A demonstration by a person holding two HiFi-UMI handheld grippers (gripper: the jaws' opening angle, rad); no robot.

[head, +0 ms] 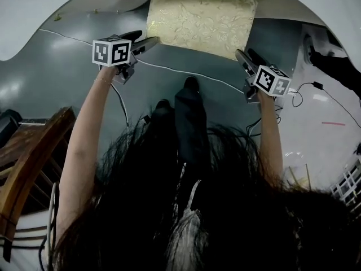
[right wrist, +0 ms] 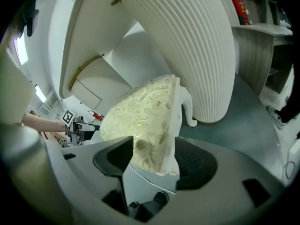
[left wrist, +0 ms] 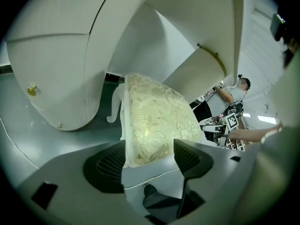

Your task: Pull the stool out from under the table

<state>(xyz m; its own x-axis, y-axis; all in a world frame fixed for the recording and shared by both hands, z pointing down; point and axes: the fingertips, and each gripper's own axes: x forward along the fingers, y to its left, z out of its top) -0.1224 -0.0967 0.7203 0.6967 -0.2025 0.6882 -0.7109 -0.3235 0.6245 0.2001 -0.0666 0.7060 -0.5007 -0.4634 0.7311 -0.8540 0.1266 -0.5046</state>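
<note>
Two grippers, one stool.

- **Your left gripper (left wrist: 150,156):** jaws apart, with the stool's (head: 197,18) near left corner between them and a gap at the right pad.
- **Your right gripper (right wrist: 150,161):** jaws apart, with the near right corner between them and a gap at the left pad.
- **Stool:** gold floral cushion on a white frame, standing on the grey floor (head: 67,78). Its far end is by the white table's (head: 34,10) base, and its near edge faces you.
- **Cable (head: 169,69):** lies across the floor, just near of the stool.

Left gripper (head: 148,38) and right gripper (head: 244,53) held forward — jaws apart.
</note>
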